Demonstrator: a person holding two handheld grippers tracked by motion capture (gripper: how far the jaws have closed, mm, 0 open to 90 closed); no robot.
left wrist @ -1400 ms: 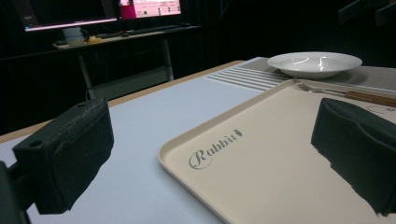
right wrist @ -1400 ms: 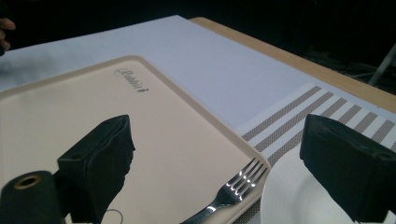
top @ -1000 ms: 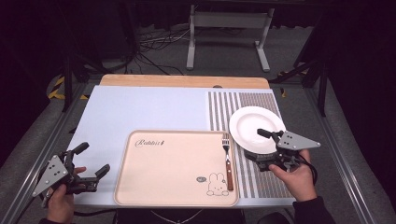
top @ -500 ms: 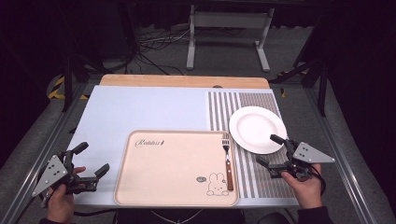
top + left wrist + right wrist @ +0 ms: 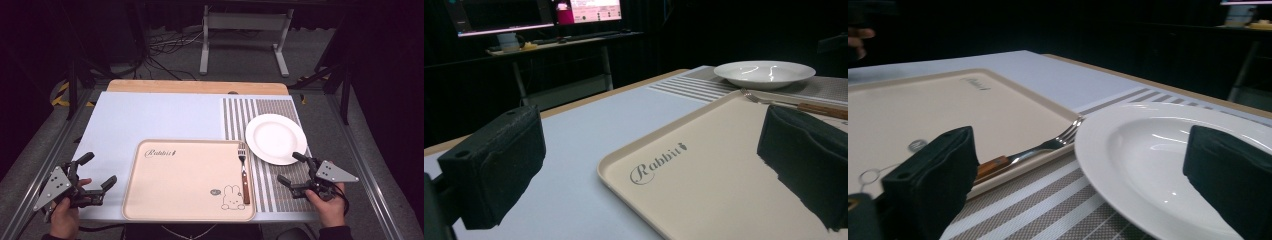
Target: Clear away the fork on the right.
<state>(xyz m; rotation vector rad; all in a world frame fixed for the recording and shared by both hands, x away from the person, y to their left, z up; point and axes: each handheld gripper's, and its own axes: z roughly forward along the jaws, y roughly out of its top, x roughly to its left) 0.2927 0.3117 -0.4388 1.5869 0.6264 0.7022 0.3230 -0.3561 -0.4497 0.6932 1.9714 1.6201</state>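
Both grippers (image 5: 89, 173) (image 5: 292, 169) spread empty, fork (image 5: 243, 172) lengthwise on tray (image 5: 185, 210), tines pointing away.

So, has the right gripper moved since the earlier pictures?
Yes. In the high view the right gripper, jaws just opening with nothing between them, has drawn back from over the white plate toward the near table edge.

— What sort of room is this?

— A lab set up for recording, not a home: a test table (image 5: 150, 117) on a metal frame (image 5: 357, 150) stands on grey carpet, with cables (image 5: 165, 47) trailing across the floor behind it.

— Anything else?

— Lit monitors (image 5: 596, 9) glow on a desk (image 5: 559, 42) in the dark background, and an equipment stand (image 5: 245, 35) sits beyond the table.
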